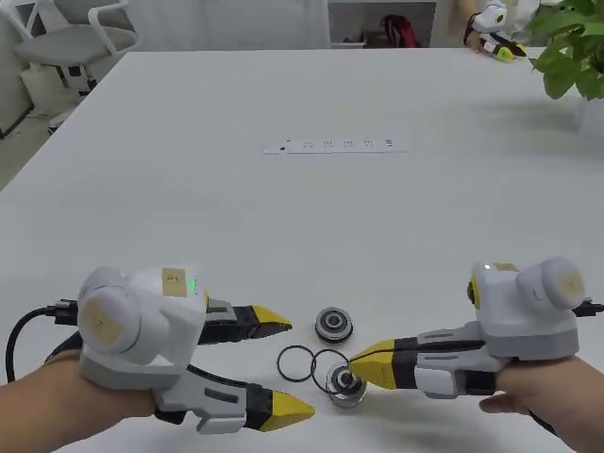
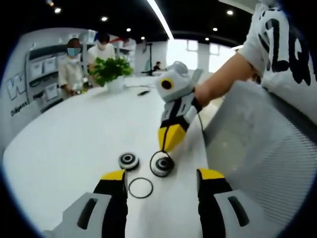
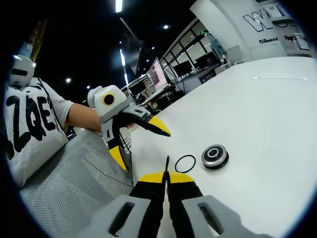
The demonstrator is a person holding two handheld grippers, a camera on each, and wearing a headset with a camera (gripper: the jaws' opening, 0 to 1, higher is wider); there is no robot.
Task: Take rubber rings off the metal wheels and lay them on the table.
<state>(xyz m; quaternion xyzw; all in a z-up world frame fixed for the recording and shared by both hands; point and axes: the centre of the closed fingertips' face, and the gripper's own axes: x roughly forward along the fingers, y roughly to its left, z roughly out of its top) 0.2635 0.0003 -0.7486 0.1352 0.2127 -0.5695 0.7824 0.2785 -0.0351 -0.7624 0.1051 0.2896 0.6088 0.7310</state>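
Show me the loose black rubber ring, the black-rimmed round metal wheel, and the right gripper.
loose black rubber ring (image 1: pixel 279 363): head view, its left arc.
round metal wheel (image 1: pixel 334 324): head view, its hub.
right gripper (image 1: pixel 352 362): head view, yellow jaw tips.

The nearer metal wheel (image 1: pixel 342 390) is being partly covered by the right gripper (image 1: pixel 353 361), and the rubber ring (image 3: pixel 167 162) is being partly hidden between its tips.

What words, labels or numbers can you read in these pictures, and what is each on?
"ZQE": big black letters on the person's white shirt, cut off at the edges.
"W": start of a wall sign; the smaller line under it is blurred.
Sticker on the left gripper: too small to read.
Marks on the white strip: too small.
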